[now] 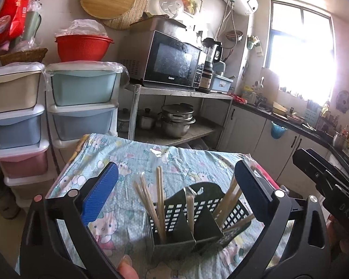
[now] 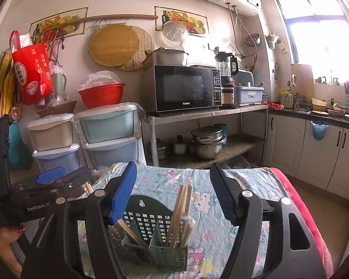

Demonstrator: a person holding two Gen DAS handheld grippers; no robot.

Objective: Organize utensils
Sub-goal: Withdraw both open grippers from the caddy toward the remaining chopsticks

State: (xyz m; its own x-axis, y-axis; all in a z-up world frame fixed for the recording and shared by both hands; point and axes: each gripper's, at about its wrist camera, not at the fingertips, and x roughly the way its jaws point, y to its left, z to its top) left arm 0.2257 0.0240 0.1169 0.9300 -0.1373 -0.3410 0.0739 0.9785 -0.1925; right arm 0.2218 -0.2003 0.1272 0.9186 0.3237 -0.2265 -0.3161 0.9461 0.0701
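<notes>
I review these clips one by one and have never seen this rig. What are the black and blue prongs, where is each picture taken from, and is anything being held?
There is no robot here. A person holds a hand tool with a two-finger claw in each hand, and each claw carries a camera looking forward along its fingers. One picture comes from the left claw, the other from the right claw. The blue strips are the finger pads. Each view also catches the other tool at its edge. On the table, covered by a cartoon-print cloth, stands a dark utensil holder with dividers, and chopsticks stand in its compartments. Both claws are open and empty, with the holder in front of them.
</notes>
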